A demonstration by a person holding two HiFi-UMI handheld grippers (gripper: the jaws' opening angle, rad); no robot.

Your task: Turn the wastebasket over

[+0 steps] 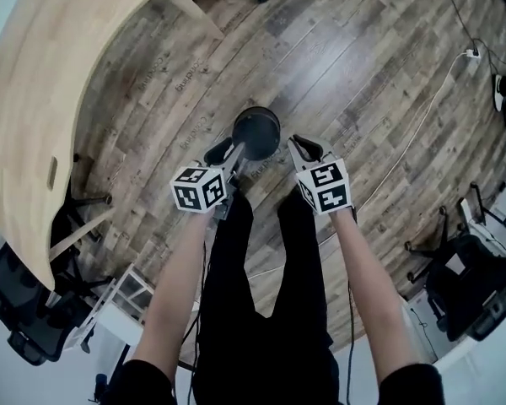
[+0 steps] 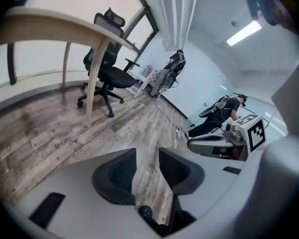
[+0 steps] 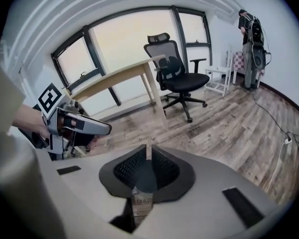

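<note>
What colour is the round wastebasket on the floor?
Dark grey, nearly black. The head view shows the wastebasket best.

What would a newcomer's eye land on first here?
A dark round wastebasket sits on the wood floor, between the tips of the two grippers in the head view. The left gripper has its jaws apart and empty; the right gripper has its jaws together. A curved pale desk fills that view's left side.
</note>
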